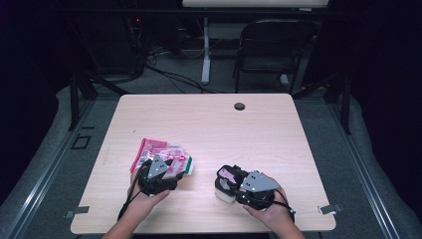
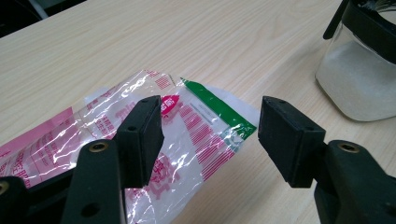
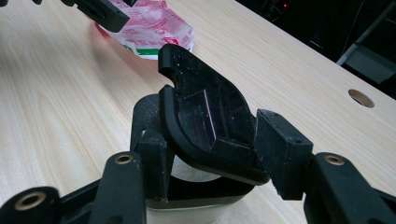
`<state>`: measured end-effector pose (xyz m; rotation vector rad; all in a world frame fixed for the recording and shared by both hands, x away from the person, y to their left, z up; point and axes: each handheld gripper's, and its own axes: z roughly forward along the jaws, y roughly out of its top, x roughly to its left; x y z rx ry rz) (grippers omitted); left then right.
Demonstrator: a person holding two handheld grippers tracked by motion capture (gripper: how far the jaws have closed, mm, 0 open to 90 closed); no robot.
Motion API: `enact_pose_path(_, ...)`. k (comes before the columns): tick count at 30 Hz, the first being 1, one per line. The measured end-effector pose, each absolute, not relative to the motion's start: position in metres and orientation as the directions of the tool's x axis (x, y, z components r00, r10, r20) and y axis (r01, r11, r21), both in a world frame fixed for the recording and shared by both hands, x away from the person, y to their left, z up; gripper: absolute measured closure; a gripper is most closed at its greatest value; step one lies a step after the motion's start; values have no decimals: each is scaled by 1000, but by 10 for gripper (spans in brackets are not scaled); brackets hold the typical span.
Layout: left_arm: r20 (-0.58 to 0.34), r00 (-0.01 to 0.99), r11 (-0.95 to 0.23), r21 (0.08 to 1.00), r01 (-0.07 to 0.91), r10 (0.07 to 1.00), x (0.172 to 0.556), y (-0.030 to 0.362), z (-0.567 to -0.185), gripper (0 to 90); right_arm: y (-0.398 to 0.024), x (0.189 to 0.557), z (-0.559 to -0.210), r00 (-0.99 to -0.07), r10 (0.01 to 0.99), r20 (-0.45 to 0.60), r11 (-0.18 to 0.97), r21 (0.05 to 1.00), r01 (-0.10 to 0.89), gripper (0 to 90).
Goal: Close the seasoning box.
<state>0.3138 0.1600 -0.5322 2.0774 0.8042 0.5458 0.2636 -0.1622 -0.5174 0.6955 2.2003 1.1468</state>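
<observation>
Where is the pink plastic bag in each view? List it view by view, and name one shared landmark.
High view: pink bag lies left of centre on the table.
Left gripper view: lower left to centre.
Right gripper view: top edge, left of centre.
Shared landmark: the black-lidded jar.

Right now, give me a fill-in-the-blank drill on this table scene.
1. The left tool hangs with its jaws ____ above the bag.
2. The right tool grips the jar's black ____.
3. The stripe along the bag's end is ____.
4. The jar holds a ____ powder.

Missing words: open; lid; green; white
</observation>
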Motion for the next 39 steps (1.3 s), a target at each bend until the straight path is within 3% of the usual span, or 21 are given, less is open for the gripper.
enact_pose_path(39,85,713,-463,812,356,696,319,154,-536,399,-159,257,-518,-749,645,-150,454,864,217,345)
